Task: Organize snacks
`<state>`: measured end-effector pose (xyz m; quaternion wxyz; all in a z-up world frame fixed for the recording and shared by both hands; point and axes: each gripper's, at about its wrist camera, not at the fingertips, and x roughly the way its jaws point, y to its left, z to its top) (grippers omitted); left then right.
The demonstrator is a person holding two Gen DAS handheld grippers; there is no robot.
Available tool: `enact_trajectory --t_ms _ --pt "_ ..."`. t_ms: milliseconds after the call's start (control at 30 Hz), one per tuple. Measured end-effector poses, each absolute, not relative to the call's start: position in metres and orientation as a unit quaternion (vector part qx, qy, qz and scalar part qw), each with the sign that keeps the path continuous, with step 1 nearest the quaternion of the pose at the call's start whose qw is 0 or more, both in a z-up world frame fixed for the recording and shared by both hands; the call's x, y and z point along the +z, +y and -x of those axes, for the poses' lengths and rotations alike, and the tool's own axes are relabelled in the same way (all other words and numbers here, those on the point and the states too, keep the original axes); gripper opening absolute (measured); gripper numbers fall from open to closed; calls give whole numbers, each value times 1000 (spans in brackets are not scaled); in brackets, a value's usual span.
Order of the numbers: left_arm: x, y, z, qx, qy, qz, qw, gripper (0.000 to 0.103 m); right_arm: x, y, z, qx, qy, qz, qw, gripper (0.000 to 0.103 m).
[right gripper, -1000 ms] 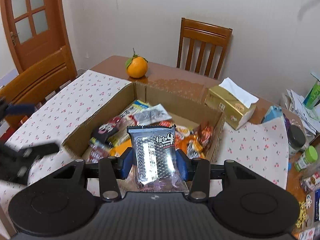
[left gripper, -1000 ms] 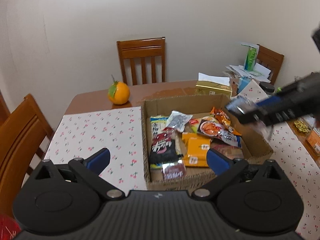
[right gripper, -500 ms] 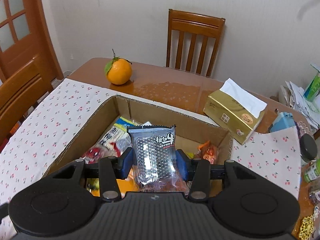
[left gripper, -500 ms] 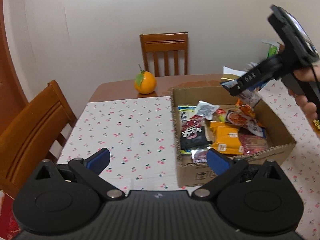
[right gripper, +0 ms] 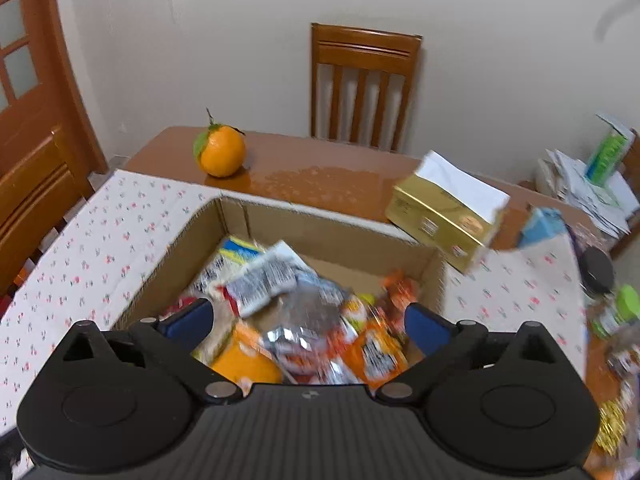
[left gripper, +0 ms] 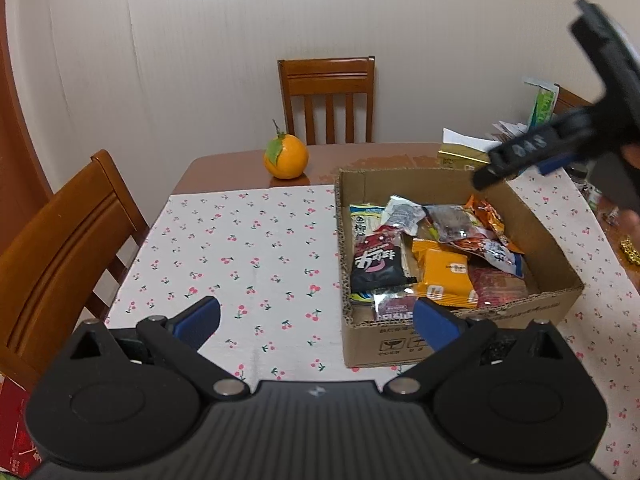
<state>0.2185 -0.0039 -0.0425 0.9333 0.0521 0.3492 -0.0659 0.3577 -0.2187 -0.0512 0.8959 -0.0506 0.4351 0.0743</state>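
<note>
Having just been opened wide, the right gripper [right gripper: 307, 322] is seen empty; the silvery packet [right gripper: 308, 316], released, lies below it in the cardboard box [right gripper: 332, 226], so one more snack is judged stowed. The left gripper [left gripper: 316, 320] is held open, empty.

Open cardboard box [left gripper: 460, 332] on the cherry-print bench, heaped snack packets: black packet [left gripper: 376, 266] at 9 o'clock, orange pack [left gripper: 444, 272] centre, clear silver packet [left gripper: 454, 222] lying on top
</note>
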Motion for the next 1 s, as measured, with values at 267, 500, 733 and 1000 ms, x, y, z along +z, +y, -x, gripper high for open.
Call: enact_trajectory --t_ms 267,500,733,1000 --pt "-21 -15 -217 -70 365 -34 928 102 -48 -223 -280 -30 485 41 873 103" --pt "8 -28 -208 -65 407 -27 911 102 -29 -222 -219 -65 487 17 871 103" --pt "25 -35 -199 -72 409 -31 909 102 5 -218 -196 -59 450 8 891 103" --pt "31 -36 -196 -73 407 -34 910 102 14 -218 -192 -57 442 -2 895 103"
